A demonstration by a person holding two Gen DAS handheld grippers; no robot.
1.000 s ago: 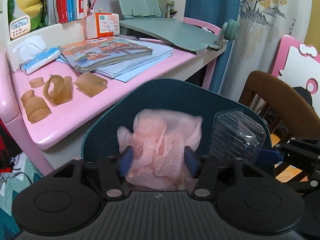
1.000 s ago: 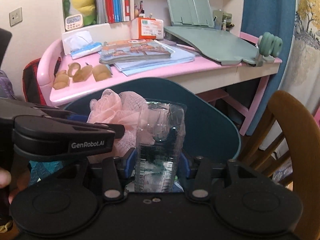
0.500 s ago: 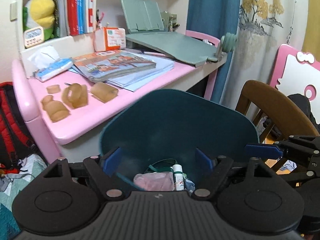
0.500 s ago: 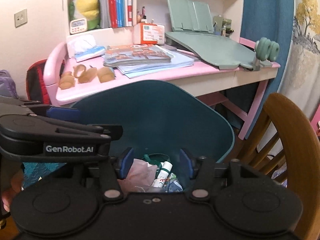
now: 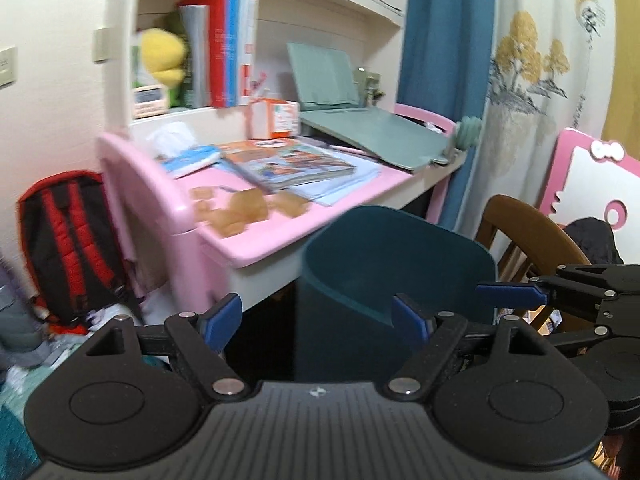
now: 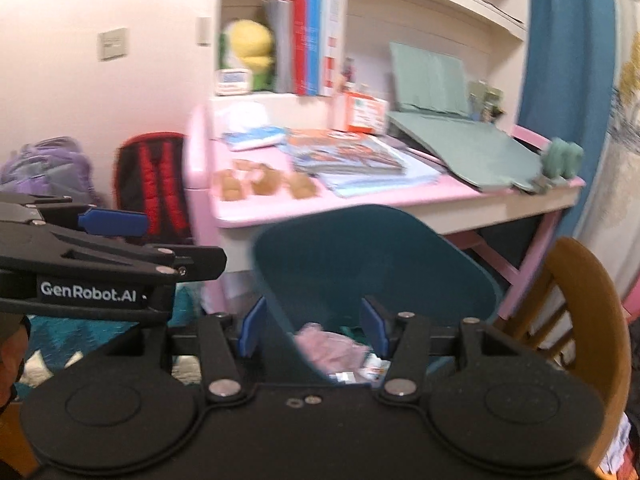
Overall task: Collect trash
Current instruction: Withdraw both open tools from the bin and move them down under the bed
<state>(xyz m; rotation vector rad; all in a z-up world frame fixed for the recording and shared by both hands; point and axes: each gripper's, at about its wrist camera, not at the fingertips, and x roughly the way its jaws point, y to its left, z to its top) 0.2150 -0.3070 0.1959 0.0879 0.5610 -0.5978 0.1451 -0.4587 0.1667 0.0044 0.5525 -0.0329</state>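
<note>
A dark teal trash bin (image 5: 400,264) stands on the floor in front of the pink desk. In the right wrist view the bin (image 6: 380,256) holds a pink mesh wad (image 6: 328,344) and small scraps. My left gripper (image 5: 316,314) hangs open and empty before the bin's near rim. My right gripper (image 6: 313,326) is open too, with nothing between its pads and the bin's edge showing through the gap. Each gripper appears at the side of the other's view: the right gripper (image 5: 508,290) and the left gripper (image 6: 112,220). Several amber pieces (image 5: 240,208) lie on the desk's left end.
The pink desk (image 6: 360,204) carries books (image 5: 292,164), a tissue pack (image 5: 192,160) and a green tilted board (image 5: 376,136). A wooden chair (image 6: 588,320) stands right of the bin. A red and black backpack (image 5: 68,244) leans at the desk's left, beside a purple bag (image 6: 44,168).
A second ago the left gripper held the pink mesh wad and the right held a clear plastic bottle over the bin. Both let go, the items dropped in, and both grippers drew back and up.
</note>
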